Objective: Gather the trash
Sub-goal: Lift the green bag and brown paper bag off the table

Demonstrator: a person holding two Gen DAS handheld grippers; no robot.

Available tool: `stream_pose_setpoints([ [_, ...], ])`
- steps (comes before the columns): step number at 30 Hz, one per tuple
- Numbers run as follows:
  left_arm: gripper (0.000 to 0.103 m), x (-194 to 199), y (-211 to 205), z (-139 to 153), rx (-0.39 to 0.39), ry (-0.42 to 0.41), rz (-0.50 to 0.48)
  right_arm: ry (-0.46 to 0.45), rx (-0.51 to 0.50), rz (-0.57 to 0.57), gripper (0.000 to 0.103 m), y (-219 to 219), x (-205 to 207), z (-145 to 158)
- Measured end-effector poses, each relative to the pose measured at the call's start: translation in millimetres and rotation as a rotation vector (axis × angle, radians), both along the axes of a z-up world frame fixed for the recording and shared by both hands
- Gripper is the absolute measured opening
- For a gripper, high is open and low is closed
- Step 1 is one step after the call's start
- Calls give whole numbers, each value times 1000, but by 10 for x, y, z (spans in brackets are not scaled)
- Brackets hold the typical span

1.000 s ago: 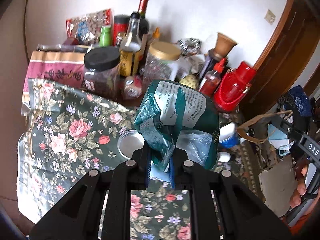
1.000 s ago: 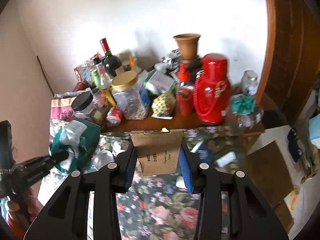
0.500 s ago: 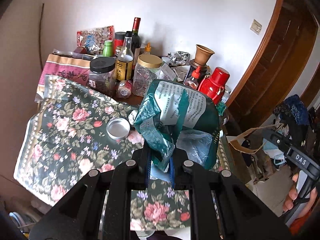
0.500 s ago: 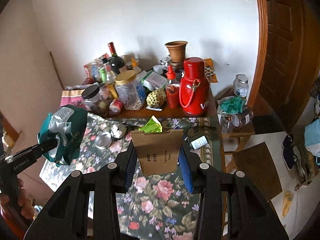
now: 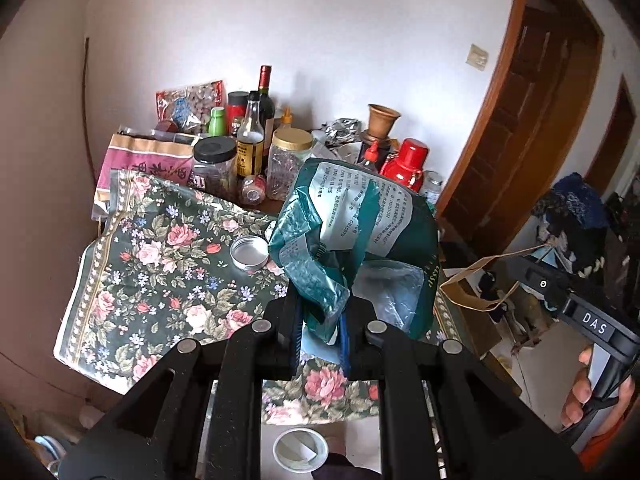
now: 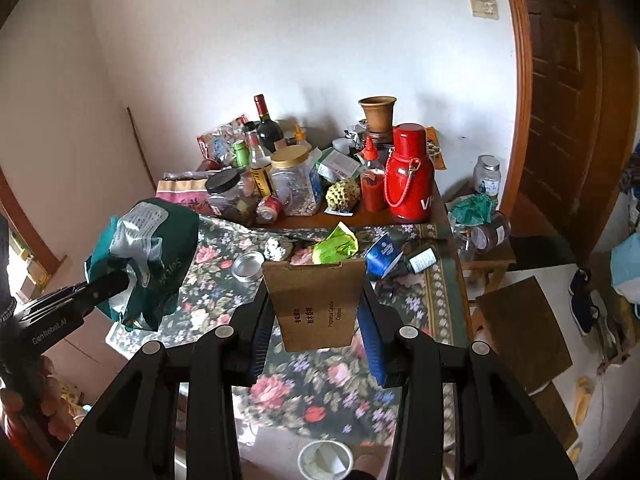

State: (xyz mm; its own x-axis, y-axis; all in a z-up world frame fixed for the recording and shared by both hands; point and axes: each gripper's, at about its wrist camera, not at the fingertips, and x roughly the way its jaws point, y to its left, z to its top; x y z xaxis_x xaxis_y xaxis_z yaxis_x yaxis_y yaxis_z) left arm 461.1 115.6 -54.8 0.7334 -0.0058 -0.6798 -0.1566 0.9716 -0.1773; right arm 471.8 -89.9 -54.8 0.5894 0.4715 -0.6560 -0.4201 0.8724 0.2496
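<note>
The left tool [image 5: 320,332] pinches only a crumpled corner of the green bag [image 5: 360,248] above the table [image 6: 320,392], and the right tool [image 6: 316,344] squeezes the brown carton [image 6: 316,304], so the slippery foil may slide out.

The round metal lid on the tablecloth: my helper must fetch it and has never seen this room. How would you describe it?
On the floral tablecloth, look just in front of the jars and bottles. The metal lid lies open side up, the only shiny silver disc there, left of the green wrapper.
</note>
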Motion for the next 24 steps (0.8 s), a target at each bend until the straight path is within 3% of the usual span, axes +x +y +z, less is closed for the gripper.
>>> stream_pose_setpoints([
  [6, 14, -639, 208, 49, 14, -3, -57, -1, 18, -55, 36, 201, -645, 48],
  [14, 14, -1580, 507, -115, -1, 24, -81, 10, -16, -87, 36, 462, -1486, -8],
  [24, 14, -2210, 484, -270, -40, 92, -120, 73, -66, -93, 36, 465, -2152, -108],
])
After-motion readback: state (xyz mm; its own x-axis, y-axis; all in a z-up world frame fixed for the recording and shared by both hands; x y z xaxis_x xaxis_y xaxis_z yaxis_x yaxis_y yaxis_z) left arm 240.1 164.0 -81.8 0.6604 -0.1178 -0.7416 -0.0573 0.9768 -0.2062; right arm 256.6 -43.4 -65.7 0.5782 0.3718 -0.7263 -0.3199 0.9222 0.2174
